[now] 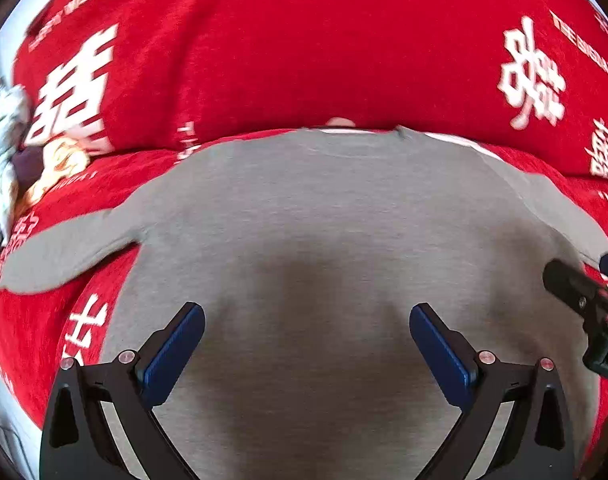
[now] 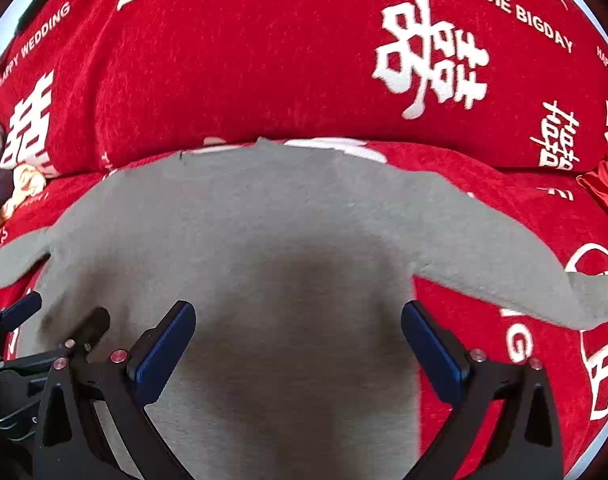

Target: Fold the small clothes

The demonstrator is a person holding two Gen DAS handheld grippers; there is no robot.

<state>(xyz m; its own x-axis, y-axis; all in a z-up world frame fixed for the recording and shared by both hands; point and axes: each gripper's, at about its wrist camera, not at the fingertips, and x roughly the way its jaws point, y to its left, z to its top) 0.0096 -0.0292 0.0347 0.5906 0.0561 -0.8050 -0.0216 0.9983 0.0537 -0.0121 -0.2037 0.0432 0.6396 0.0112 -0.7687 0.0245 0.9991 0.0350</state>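
Left wrist view
Left gripper (image 1: 307, 316): jaws spread wide apart, nothing between them; blue pads (image 1: 176, 352) on black fingers, hovering over the near middle of the garment.
Grey garment (image 1: 304, 216): a small long-sleeved top lying flat and spread out on the red cover, neckline at the far edge, one sleeve (image 1: 68, 252) stretched out to the left.
Red cover (image 1: 288, 48): plush red fabric with white characters and lettering, rising into a cushion-like back on the far side of the garment.
Right gripper (image 1: 583, 292): only part of it shows at the right edge, over the garment's right side; whether its jaws are apart cannot be told from here.
Patterned cloth (image 1: 0, 152): a blurred bundle at the far left edge, well apart from the garment.

Right wrist view
Right gripper (image 2: 298, 314): jaws wide apart and empty, above the near right part of the grey garment (image 2: 244, 220); its right finger is over the red cover (image 2: 232, 60).
Right sleeve (image 2: 515, 276): stretched out to the right, cuff end lying on the cover.
Left gripper (image 2: 60, 316): seen in part at the near left, over the garment's left side, jaws apart.
Lettering: "HAPPY WEDDING" and "THE BIGDAY" readable on the far cushion.
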